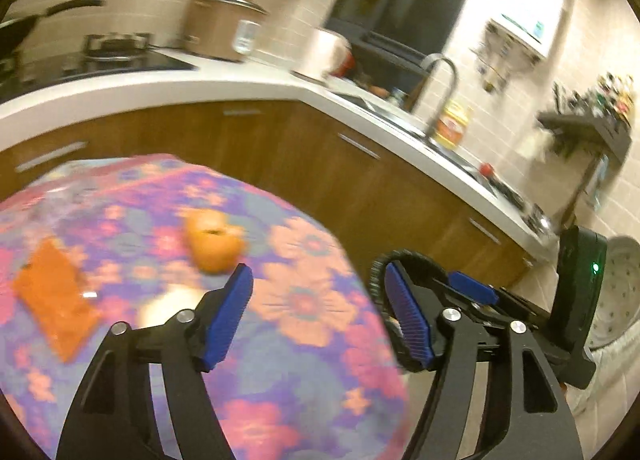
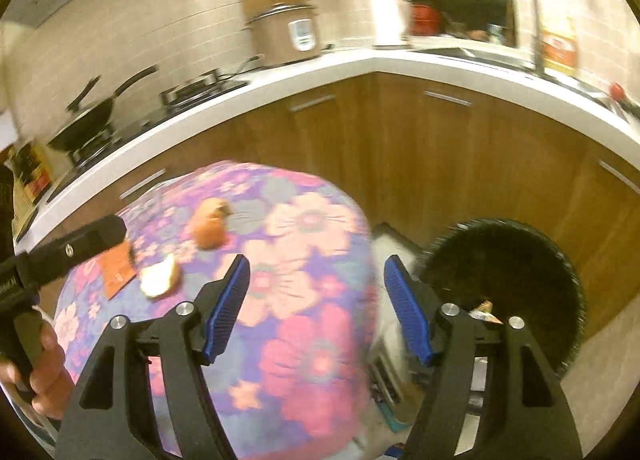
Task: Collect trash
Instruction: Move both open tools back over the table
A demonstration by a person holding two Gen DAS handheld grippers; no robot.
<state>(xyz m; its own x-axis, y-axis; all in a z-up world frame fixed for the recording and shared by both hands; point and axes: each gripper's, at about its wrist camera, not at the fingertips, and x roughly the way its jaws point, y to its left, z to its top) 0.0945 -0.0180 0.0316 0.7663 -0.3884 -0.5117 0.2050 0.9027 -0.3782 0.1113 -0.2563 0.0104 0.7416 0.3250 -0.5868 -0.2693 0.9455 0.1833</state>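
Left wrist view: left gripper (image 1: pixel 318 310) is hovering over the bench (image 1: pixel 304 340) under its floral cloth, fingers (image 1: pixel 228 316) spread wide and gripping nothing. Orange peel (image 1: pixel 214 240) is sitting just past the left fingertip, at about 11 o'clock from the gap. Orange wrapper (image 1: pixel 56 304) is lying flat at 9 o'clock, long axis running roughly 11 to 5. A pale scrap (image 1: pixel 172 304) is showing just behind the left finger, mostly hidden. Right gripper (image 1: pixel 472 296) is poking in at 3 o'clock, off the bench edge, over a black basket rim (image 1: pixel 376 280). Frame is motion-blurred, so fine detail is unreliable.

Right wrist view: right gripper (image 2: pixel 316 310) is also released, fingers (image 2: pixel 228 310) wide apart, empty. Peel (image 2: pixel 210 226) is sitting at 11 o'clock, well apart from the tips. Pale bread-like scrap (image 2: pixel 160 278) is lying at 9–10 o'clock, just beside the wrapper (image 2: pixel 118 266). Black bin (image 2: pixel 516 280) is standing on the floor at 3 o'clock, something already inside. Left gripper body (image 2: pixel 72 248) is coming in at 9 o'clock, partly covering the wrapper.

Judgement: peel is nearer the left gripper; it needs a short push forward and slightly left.
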